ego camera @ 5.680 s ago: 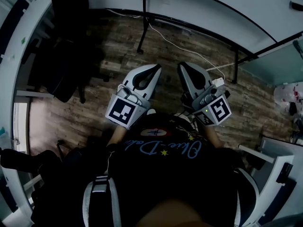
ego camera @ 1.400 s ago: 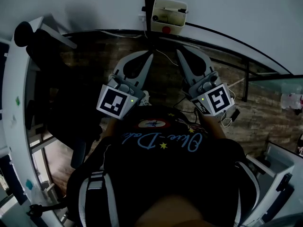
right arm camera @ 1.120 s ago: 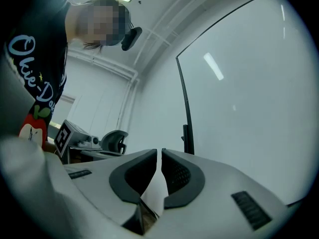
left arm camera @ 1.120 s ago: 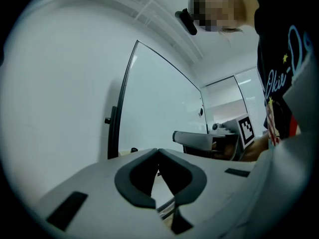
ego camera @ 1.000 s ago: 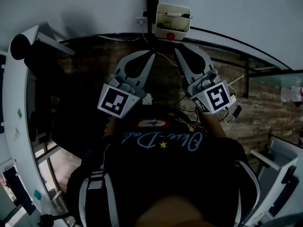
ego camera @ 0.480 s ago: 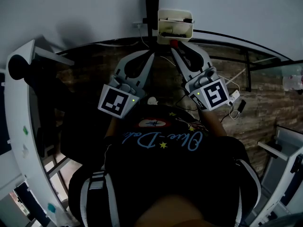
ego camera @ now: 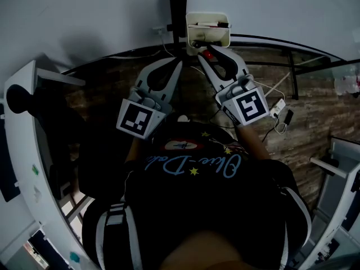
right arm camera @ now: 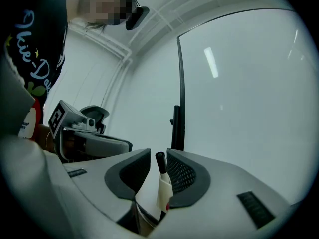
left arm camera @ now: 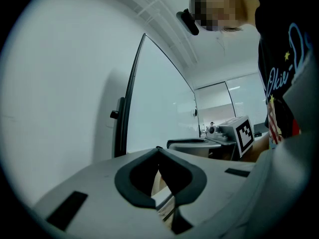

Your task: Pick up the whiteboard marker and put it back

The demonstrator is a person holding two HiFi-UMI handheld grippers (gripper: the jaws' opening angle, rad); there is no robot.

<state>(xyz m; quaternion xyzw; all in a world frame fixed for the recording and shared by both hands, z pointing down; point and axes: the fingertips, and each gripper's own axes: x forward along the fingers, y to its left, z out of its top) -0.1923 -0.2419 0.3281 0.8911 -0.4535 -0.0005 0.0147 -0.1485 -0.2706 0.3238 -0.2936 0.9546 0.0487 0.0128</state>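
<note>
The right gripper has its jaws apart, having just been opening. The marker stands upright between them, black cap up. It is close by the right-hand pad, touching or not I cannot tell, with a clear gap to the other pad. Its lower end drops into the holder just below the jaw tips. The holder hangs on the whiteboard straight ahead of the gripper. The left gripper, just left of the right one, has its jaw tips together on nothing, near the holder.
</note>
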